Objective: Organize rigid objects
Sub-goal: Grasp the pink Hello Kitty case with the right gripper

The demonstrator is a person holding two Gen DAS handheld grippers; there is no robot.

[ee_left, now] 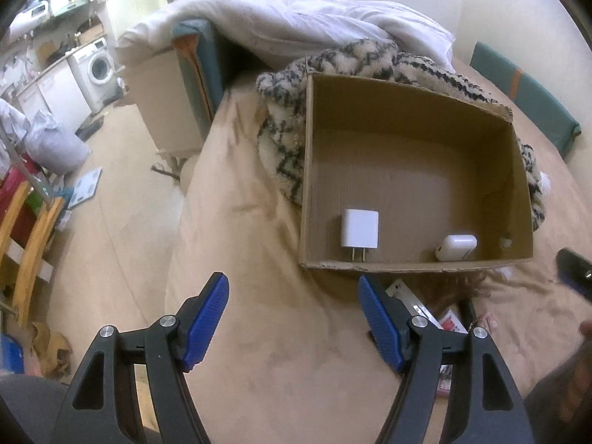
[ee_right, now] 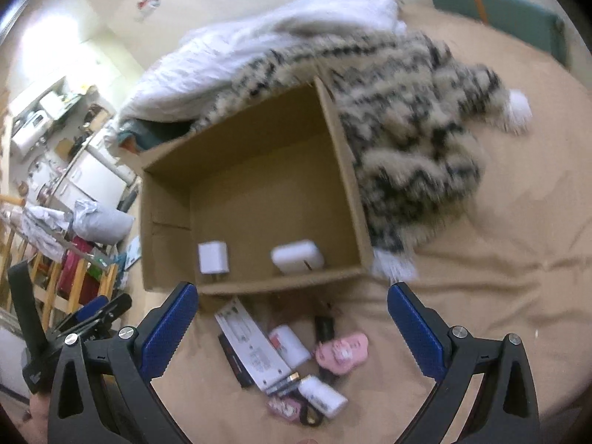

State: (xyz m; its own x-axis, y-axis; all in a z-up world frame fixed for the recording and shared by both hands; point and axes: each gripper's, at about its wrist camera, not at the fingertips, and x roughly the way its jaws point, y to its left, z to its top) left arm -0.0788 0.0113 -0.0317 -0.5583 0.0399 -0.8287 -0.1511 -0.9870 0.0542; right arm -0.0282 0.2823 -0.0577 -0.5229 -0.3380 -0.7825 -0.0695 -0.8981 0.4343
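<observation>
No legible txt anywhere; print on white flat pack (ee_right: 255, 347) by the box too blurred.

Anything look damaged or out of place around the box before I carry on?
The cardboard box has ragged, torn rim edges, worst at its far right corner. It sits partly on a patterned fleece blanket. The white charger and white case lie inside; several small items remain scattered outside.
</observation>
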